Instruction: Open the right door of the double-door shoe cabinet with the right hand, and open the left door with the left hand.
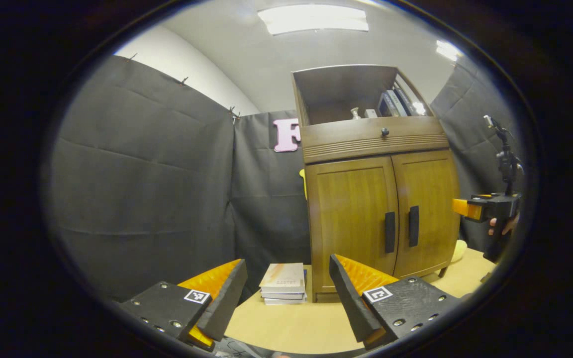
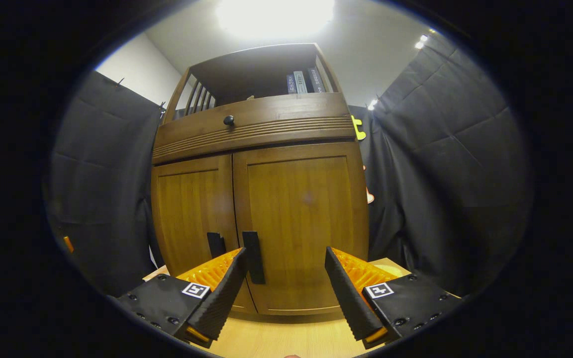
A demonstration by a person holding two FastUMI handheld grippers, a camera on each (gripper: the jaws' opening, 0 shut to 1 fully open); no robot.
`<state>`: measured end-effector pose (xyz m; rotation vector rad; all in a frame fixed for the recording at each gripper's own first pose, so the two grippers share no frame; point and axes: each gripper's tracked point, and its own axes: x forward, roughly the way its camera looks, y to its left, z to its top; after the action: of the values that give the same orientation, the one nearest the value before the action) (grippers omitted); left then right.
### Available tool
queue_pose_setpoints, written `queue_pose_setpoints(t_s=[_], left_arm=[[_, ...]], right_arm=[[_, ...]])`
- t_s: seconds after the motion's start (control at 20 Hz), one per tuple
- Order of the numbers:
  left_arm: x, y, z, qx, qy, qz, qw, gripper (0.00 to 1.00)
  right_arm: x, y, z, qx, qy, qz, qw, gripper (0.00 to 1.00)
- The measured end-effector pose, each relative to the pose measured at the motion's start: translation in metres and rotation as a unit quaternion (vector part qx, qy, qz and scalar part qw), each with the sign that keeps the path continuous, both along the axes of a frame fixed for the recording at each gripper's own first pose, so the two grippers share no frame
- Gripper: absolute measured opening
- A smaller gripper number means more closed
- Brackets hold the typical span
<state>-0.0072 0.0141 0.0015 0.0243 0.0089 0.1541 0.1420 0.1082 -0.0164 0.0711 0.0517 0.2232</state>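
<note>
A brown wooden shoe cabinet (image 1: 376, 144) stands on the table with both doors closed. In the left gripper view its left door (image 1: 351, 219) and right door (image 1: 428, 209) carry black vertical handles (image 1: 390, 232) near the middle seam. My left gripper (image 1: 286, 293) is open, well short of the cabinet and off to its left. In the right gripper view the right door (image 2: 306, 223) is close ahead, and its black handle (image 2: 253, 257) sits just beside the left finger of my open right gripper (image 2: 284, 283). The right gripper (image 1: 485, 209) also shows at the cabinet's right side, held by a hand.
A small stack of books (image 1: 284, 283) lies on the light wooden table (image 1: 291, 323) left of the cabinet. The cabinet has a drawer with a black knob (image 1: 385, 132) and an open top shelf with books (image 2: 301, 82). Black cloth walls surround the booth.
</note>
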Motion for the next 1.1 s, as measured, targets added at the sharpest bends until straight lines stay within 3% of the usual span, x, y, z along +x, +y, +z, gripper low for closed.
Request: queue_pose_setpoints(t_s=[0.9,0.95,1.1], left_arm=[[0.0,0.014,0.001,0.026,0.011,0.076,0.997,0.96],[0.0,0.015,0.002,0.027,0.01,0.08,0.996,0.96],[0.0,0.017,0.003,0.027,0.012,0.09,0.996,0.96]], right_arm=[[0.111,0.083,-0.054,-0.026,0.06,0.036,0.997,0.96],[0.116,0.086,-0.055,-0.029,0.064,0.034,0.997,0.89],[0.122,0.091,-0.073,-0.033,0.086,0.032,0.995,0.8]])
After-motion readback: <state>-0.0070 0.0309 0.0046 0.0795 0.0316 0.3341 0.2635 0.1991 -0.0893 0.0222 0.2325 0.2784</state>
